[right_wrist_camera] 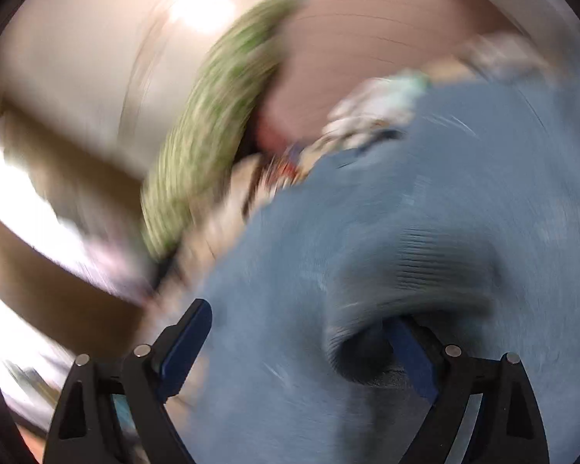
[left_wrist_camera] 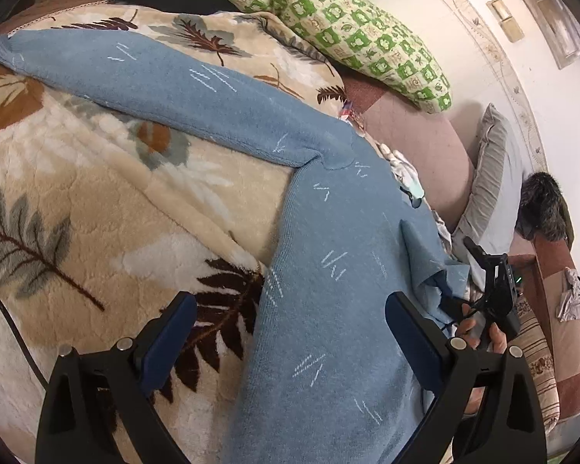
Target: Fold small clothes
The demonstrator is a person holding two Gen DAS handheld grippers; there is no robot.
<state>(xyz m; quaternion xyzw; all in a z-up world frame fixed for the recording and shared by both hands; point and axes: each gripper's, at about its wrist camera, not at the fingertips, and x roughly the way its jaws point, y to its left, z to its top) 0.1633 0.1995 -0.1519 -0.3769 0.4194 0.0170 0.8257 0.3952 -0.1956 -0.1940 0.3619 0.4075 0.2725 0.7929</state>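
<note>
left claw [left_wrist_camera: 290,332]: black arms, navy pads, silver screws | right claw [right_wrist_camera: 303,344]: same | bare-skinned hand [left_wrist_camera: 483,338]

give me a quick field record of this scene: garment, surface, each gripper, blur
garment: blue sweater, one sleeve stretched out flat
surface: leaf-print blanket
nearby: green checked pillow
left hand-held gripper: open, over sweater body
right hand-held gripper: open, sweater fabric between fingers
right wrist view: heavily motion-blurred
</note>
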